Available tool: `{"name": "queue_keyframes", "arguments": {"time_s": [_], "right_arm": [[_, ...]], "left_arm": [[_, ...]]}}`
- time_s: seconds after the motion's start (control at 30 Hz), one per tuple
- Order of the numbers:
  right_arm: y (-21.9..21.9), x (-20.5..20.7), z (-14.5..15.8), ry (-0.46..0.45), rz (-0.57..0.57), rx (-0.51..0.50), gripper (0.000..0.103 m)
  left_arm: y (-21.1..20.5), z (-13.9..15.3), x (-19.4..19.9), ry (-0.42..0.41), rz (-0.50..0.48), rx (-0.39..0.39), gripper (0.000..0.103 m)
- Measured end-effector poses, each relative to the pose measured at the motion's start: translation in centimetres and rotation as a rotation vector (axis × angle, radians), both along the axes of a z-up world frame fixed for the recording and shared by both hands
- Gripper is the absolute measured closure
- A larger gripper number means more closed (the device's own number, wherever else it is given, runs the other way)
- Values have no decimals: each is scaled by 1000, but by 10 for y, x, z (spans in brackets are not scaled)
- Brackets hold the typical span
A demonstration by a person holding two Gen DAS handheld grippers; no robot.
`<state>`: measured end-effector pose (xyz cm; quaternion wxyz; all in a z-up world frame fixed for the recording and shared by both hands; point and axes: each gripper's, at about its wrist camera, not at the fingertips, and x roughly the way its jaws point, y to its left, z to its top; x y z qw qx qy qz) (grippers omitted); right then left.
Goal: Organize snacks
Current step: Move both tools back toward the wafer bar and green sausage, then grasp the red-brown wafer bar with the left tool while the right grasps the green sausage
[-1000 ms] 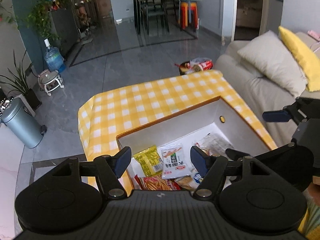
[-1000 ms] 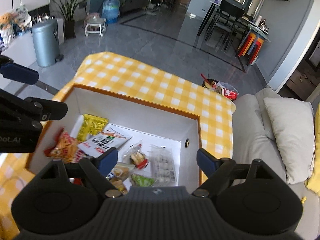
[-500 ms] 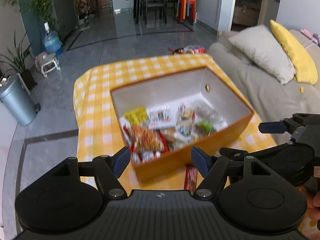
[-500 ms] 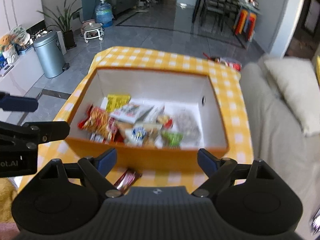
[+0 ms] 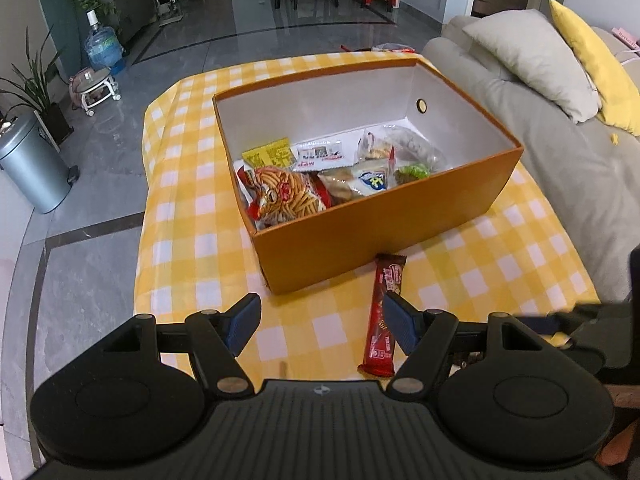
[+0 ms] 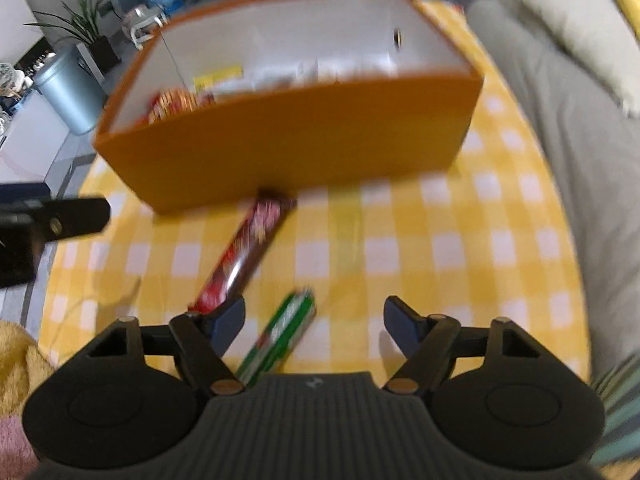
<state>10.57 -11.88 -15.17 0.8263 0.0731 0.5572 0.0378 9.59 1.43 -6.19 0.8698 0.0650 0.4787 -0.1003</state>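
- Snacks: most lie inside the orange box (image 5: 360,232) on the counter (image 5: 192,216) with its yellow-check cloth; a red noodle-snack bag (image 5: 286,196) is against the near left wall, with a yellow packet (image 5: 267,153) behind it
- Two still outside: the red bar (image 5: 383,312), far end touching the box's near wall, and the green bar (image 6: 280,336) lying just beside it on the cloth
- Left hand-held gripper (image 5: 318,326): fingers spread wide, holding nothing; the red bar's near half lies just by its right finger (image 5: 400,326)
- Right hand-held gripper (image 6: 314,328): fingers apart, empty; the green bar lies between them, nearer the left finger
- Open cloth in front of the box on both sides of the bars; left counter edge drops to grey tile floor
- Sofa (image 5: 560,148) close along the right edge, grey cushion (image 5: 532,60) and yellow cushion (image 5: 596,68) on it
- Bin (image 5: 30,168), water bottle (image 5: 102,46) and potted plant (image 5: 32,96) stand well apart on the left
- Right wrist view is motion-blurred; the box's contents are unreadable there, and the green bar's near end is cut off by the gripper body
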Motion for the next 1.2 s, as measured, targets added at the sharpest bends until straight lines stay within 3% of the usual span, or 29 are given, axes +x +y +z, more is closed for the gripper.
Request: {"name": "queue_keyframes", "arguments": {"time_s": [0.13,0.4,0.7,0.83,1.07,1.2], "right_arm": [[7,4,-17,68,-9,29,39],[19,12,-32,124,-1,19,55],[31,13,-40,134,60,-11,64],[35,11,-39,117,104,-48,84],[15,12,-40,102,105,-60,84],[-3,17,-40,85,82,-75,84]], "left_arm": [[2,-3,2,16,12,-6,21],[6,-7,7,31,21,-9,21],[6,-10,10,41,22,-9,21],[5,-14,11,56,19,-10,24],[-4,-22,15,77,-29,-48,27],[-22,-31,20,83,-102,-29,27]]}}
